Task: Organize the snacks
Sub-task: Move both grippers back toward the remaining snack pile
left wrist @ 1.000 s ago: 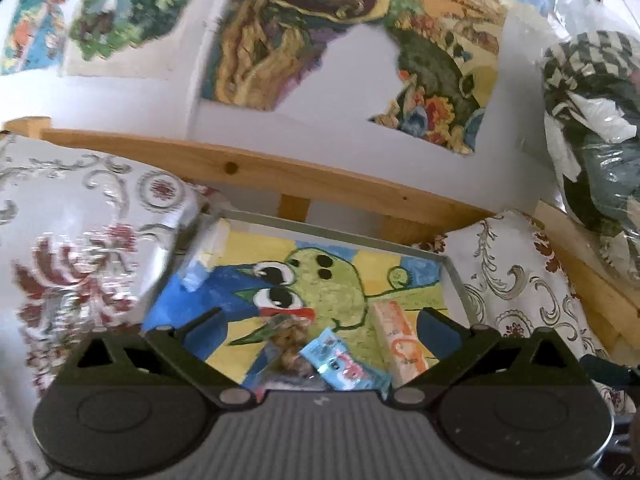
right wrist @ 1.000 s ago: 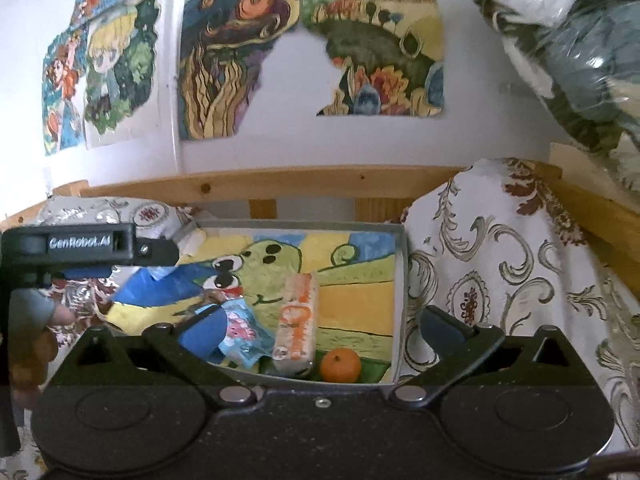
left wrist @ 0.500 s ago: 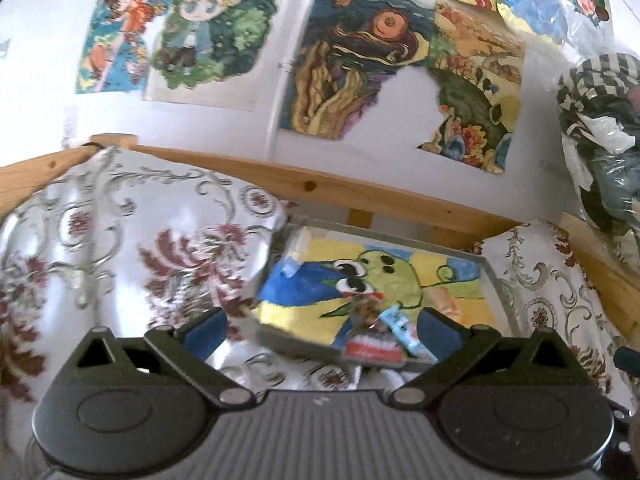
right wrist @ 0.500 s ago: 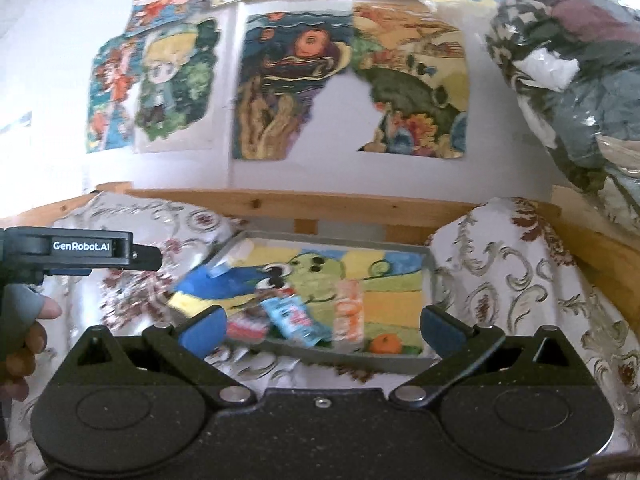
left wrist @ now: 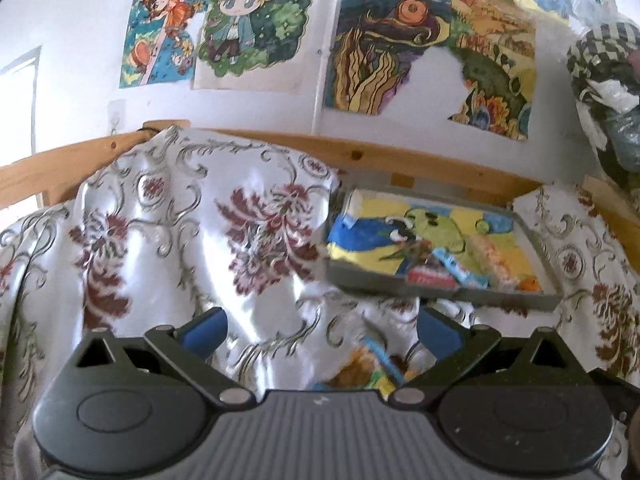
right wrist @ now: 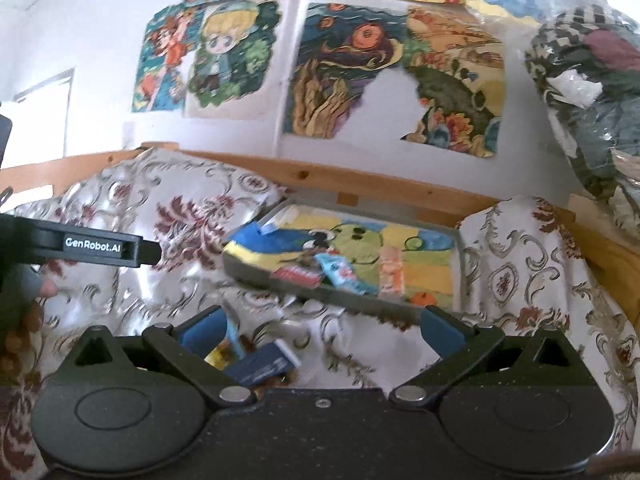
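Note:
A grey tray (left wrist: 540, 246) with a cartoon-print liner lies on the floral cloth; it also shows in the right wrist view (right wrist: 456, 236). In it lie a red packet (left wrist: 430, 278), a light blue packet (left wrist: 460, 270), an orange-and-white packet (left wrist: 496, 258) and a small orange (left wrist: 530, 283). My left gripper (left wrist: 320, 326) is open and empty, well back from the tray. A yellow and blue packet (left wrist: 370, 368) lies just below it. My right gripper (right wrist: 320, 328) is open and empty. A dark blue packet (right wrist: 262, 364) and a yellow packet (right wrist: 220, 356) lie by its left finger.
A wooden rail (left wrist: 420, 160) runs behind the tray under a wall of drawings. The floral cloth (left wrist: 180, 240) bulges high on the left. Bagged clothes (right wrist: 592, 92) are piled at the right. The left gripper's side (right wrist: 100, 246) shows in the right wrist view.
Both grippers have pulled back and up from the tray, which now looks smaller and farther. Loose packets on the cloth have come into view under the fingers.

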`<state>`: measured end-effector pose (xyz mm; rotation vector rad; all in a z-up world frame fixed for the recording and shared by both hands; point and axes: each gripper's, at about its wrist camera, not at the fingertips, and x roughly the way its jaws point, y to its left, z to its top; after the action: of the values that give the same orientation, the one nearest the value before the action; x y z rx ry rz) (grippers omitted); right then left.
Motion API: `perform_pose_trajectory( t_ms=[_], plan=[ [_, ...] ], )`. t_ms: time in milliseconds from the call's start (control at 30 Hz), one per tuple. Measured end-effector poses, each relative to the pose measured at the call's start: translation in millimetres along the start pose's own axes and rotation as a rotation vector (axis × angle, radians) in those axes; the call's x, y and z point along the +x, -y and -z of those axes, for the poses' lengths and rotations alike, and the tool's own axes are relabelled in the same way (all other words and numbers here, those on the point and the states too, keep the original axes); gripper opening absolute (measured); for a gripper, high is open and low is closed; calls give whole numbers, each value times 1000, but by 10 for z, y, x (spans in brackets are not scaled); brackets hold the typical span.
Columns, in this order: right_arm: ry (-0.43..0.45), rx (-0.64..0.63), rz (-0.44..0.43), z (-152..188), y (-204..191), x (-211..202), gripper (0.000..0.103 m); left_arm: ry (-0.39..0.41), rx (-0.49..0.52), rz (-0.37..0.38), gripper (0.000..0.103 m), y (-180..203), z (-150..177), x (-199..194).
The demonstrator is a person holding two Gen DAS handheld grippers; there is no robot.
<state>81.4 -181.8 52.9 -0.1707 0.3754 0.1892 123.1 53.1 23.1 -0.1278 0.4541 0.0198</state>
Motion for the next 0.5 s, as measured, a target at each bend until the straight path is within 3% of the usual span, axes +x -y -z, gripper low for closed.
perform_pose_trajectory(
  t_ms=[267, 500],
  plan=[
    [-71, -34, -18, 242, -221, -75, 102, -73, 61, -8, 103, -119, 235, -66],
    [-162, -28, -36, 438, -307, -52, 102, -175, 194, -44, 103, -98, 505, -24]
  ],
)
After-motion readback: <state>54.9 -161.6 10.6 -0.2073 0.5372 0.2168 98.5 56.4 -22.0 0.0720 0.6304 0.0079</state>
